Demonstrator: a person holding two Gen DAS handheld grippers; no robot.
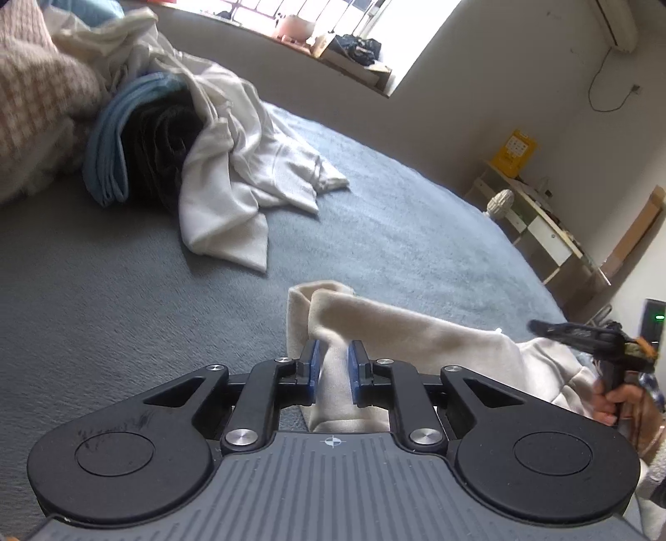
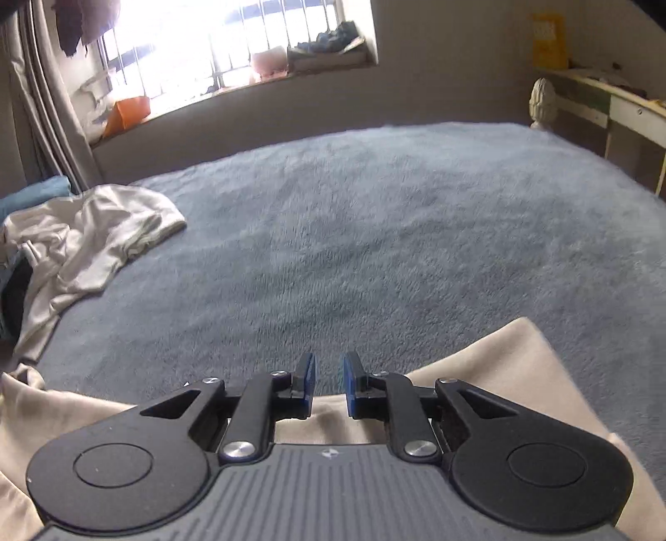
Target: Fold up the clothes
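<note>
Between your left gripper's (image 1: 333, 372) blue pads (image 1: 313, 366) stands a bunched fold of the cream garment (image 1: 399, 333); the pads sit on either side of the cloth with a narrow gap, so you appear to be pinching it, though full contact cannot be confirmed; the garment runs from that fold rightward across the grey-blue bed cover (image 1: 125, 291) toward your right hand (image 1: 620, 405), which holds the other tool's black handle at the frame edge.

Right wrist view: your right gripper (image 2: 329, 385) hangs over the same cream garment (image 2: 491, 358), jaws slightly parted with nothing between the pads (image 2: 308, 385); the cloth lies beneath and behind the fingers, its far edge ending on the bed cover (image 2: 374, 229).

Further items, left wrist view: white garment (image 1: 233, 174), crumpled, near the head of the bed; blue folded cloth (image 1: 108, 154) wrapped around a dark item (image 1: 162, 145), touching the white garment; pink checked blanket (image 1: 37, 95) at far left; windowsill (image 1: 333, 54) with clutter; yellow box (image 1: 514, 147) on a white desk (image 1: 537, 220); wall air conditioner (image 1: 620, 25).

Right wrist view: white garment (image 2: 83, 241) at left; barred window (image 2: 233, 37) beyond.
</note>
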